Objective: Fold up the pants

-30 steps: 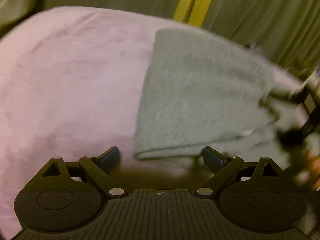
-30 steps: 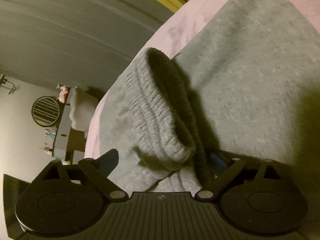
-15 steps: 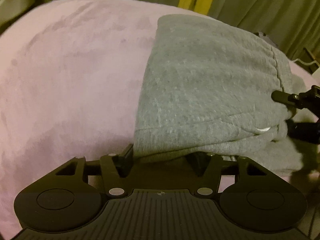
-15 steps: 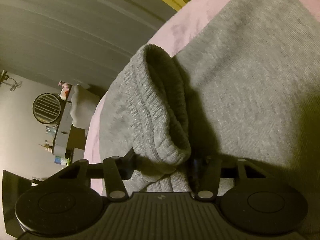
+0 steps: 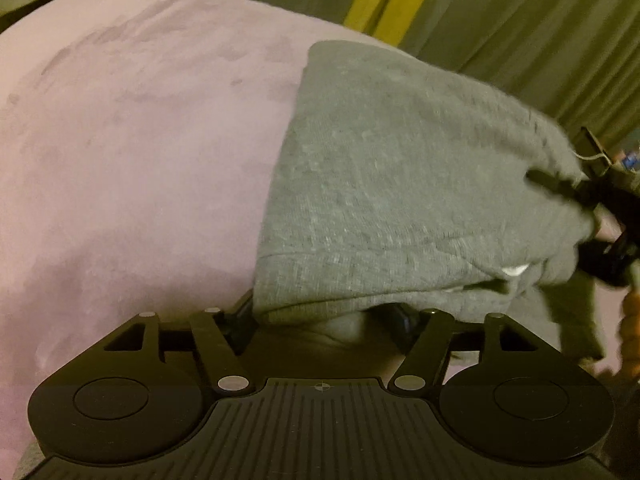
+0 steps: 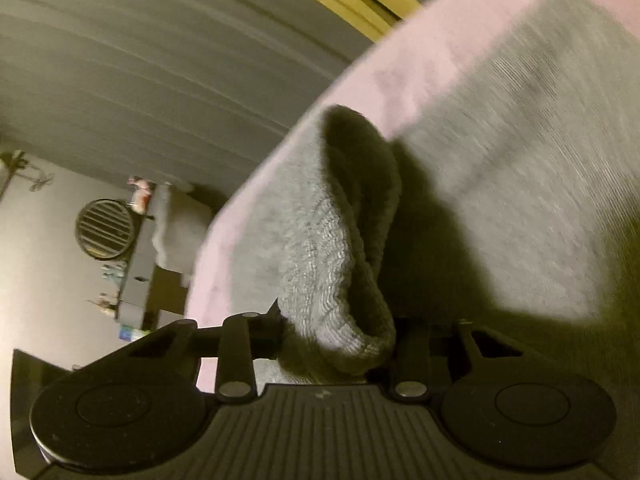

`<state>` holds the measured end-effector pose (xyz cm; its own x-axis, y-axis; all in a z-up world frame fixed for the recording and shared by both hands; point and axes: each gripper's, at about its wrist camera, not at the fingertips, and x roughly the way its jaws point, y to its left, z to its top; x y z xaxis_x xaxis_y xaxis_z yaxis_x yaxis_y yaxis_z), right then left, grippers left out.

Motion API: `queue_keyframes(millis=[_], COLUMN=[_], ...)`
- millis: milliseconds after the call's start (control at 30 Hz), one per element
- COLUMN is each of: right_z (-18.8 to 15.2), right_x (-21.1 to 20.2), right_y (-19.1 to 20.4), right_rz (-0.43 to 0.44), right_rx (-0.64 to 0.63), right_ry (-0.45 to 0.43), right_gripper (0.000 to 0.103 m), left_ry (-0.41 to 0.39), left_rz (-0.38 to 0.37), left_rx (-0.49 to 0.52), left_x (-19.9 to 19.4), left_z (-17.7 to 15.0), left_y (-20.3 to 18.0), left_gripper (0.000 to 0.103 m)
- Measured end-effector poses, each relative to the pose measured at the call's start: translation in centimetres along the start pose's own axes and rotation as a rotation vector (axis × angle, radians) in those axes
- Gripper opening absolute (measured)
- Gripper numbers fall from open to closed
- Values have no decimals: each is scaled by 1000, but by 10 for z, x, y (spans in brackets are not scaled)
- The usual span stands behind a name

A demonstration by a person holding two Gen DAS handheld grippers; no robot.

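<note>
Left wrist view: the left gripper (image 5: 324, 322) has its jaws around the near folded corner of the grey knit sweatpants (image 5: 400, 184), which lie ahead on the pink plush bedcover (image 5: 132, 160); its jaws have just been opening slightly, and whether the pads press the cloth I cannot tell. The right gripper (image 6: 338, 330), its jaws just closing, pinches the ribbed grey cuff (image 6: 340, 248) between its fingers, the cuff standing up ahead. Olive curtains (image 5: 520, 20) hang beyond.
</note>
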<state>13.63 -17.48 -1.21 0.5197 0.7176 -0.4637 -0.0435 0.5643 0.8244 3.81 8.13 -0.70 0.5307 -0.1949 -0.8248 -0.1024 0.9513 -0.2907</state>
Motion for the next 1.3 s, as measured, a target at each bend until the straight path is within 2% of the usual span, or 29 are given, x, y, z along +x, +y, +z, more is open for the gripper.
queue_keyframes(millis=[133,233,300,333,367,433,500,567,733,900,1000,1033,1067,1100,1133,1167,1233,1267,1300], right_z=[8,15,18,23,25,24,25,26,24,23,21,22,24,24,23,23,24,26,27], right_x=[-19,-31,-39,-45,-48,-55,-66,-77,-105,-112,-111,-109,-107,-107,-109,-112,-117,-117,-116], right_y=[35,51,56,56,55,55,49,40,6,-4,-9,-10,-13,-16,-19,-21,-26,-28,-31], right_rz=[90,150,175,183,187,181,171,148,53,6,-27,-64,-129,-204,-260,-298,-332,-338,-334], right_rx=[-50,-61,-47,-38,-31,-26,-28,-20,-1,-43,-82,-97,-110,-120,-129,-143,-162,-156,-142], right_ry=[-49,-76,-88,-95,-99,-118,-139,-159,-177,-168,-157,-146,-131,-129,-134,-150,-179,-184,-182], right_gripper=[35,35,35,35,35,35,35,35,35,35,36,42,45,54,65,69,84,87,92], left_ry=[-11,-14,3,6,0,-8,-26,-63,-90,-88,-76,-76,-74,-75,-80,-84,-101,-117,-138], left_rz=[29,108,157,151,134,101,80,60,46,40,59,60,61,58,51,43,20,7,-12], left_rx=[107,187,187,170,148,106,98,112,139,132,128,120,109,99,96,98,101,94,84], left_x=[0,4,10,11,11,10,7,2,-3,0,-3,-6,-7,-10,-15,-18,-28,-32,-37], left_z=[-2,-5,-4,-3,-2,0,-1,-2,-3,1,-3,-3,1,3,4,5,7,10,15], left_y=[-19,-35,-37,-34,-31,-26,-26,-30,-37,-38,-35,-33,-30,-28,-27,-26,-27,-28,-29], left_gripper=[80,79,70,69,63,55,43,40,39,39,48,51,58,66,68,72,82,86,86])
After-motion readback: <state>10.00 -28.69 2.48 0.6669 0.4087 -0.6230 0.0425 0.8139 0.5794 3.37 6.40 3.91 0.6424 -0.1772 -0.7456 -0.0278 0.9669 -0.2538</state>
